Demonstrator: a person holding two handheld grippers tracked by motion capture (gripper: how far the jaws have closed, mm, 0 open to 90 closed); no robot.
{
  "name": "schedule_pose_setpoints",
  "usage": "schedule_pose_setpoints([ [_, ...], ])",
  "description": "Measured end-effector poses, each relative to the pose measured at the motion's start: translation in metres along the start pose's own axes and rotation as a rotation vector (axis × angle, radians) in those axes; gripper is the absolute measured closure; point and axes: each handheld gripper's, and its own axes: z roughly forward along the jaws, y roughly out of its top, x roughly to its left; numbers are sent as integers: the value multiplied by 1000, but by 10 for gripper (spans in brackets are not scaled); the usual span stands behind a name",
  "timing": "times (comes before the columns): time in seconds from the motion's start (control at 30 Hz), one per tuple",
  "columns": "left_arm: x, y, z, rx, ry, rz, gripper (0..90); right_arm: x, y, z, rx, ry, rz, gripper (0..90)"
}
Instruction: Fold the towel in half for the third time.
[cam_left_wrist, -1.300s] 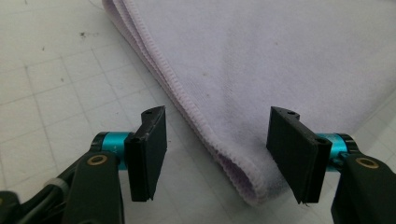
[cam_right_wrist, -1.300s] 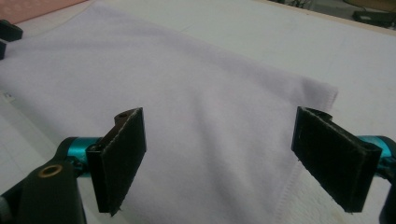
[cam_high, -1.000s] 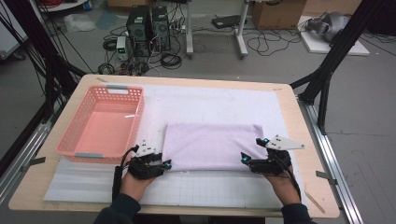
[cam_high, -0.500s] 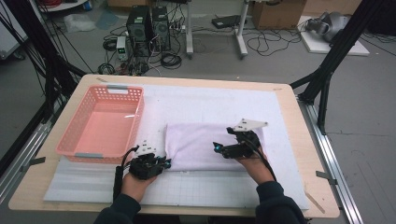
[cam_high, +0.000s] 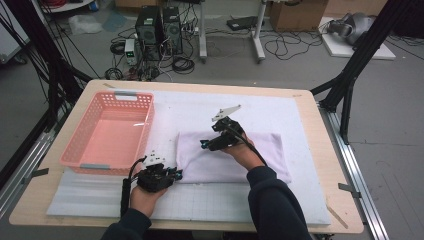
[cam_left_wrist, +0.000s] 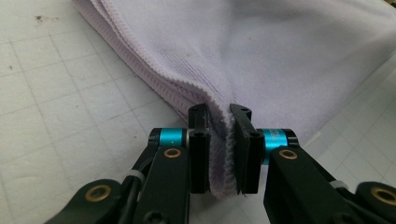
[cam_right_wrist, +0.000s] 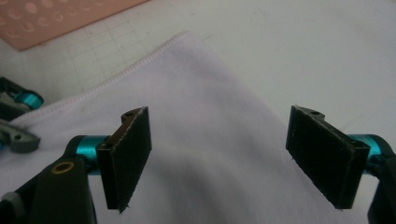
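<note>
Pinching the near left corner of the folded lilac towel (cam_high: 235, 155), your left hand-held gripper (cam_high: 172, 173) had its jaws clamped on the cloth's layered edge. Your right hand-held gripper (cam_high: 204, 144) hung over the towel's middle, jaws wide apart and just closing a little, nothing between them. That towel lay flat on the bench (cam_high: 300, 100), beside the pink basket (cam_high: 107, 131)

The left tool (cam_high: 172, 173) sits low by the near edge, jaws pinched together; the right tool (cam_high: 206, 145), jaws wide and just narrowing slightly, hangs farther forward, forearm stretched out
</note>
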Motion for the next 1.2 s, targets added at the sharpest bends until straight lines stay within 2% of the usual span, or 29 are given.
schedule_pose_setpoints([
  [0.07, 0, 0, 0, -1, 0, 2, 784, 0, 4, 5, 4, 6, -6, 220],
  [0.1, 0, 0, -1, 0, 0, 3, 785, 1, 10, 13, 8, 10, -18, 230],
  [0.23, 1, -1, -2, -4, -6, -6, 785, 0, 17, 26, 26, 20, -16, 237],
  [0.37, 1, -1, -2, -2, -11, -12, 786, 0, 25, 39, 38, 26, -30, 291],
  [0.57, 1, -1, -2, -3, -9, -16, 787, -1, 27, 58, 59, 44, -21, 317],
  [0.67, 1, -2, -2, -4, -7, -18, 787, 4, 30, 71, 85, 58, -36, 328],
  [0.8, 1, -2, -3, -4, -6, -21, 787, 9, 34, 85, 129, 74, -82, 390],
  [0.97, 1, -2, -3, -2, -6, -22, 788, 12, 39, 87, 163, 107, -124, 568],
  [1.03, 2, -2, -3, -1, -8, -30, 790, 14, 41, 87, 172, 129, -127, 747],
  [1.07, 3, -2, -3, 1, -10, -35, 793, 15, 42, 86, 182, 140, -122, 790],
  [1.2, 5, -1, -10, -8, -20, -54, 800, 18, 45, 85, 190, 138, -131, 813],
])
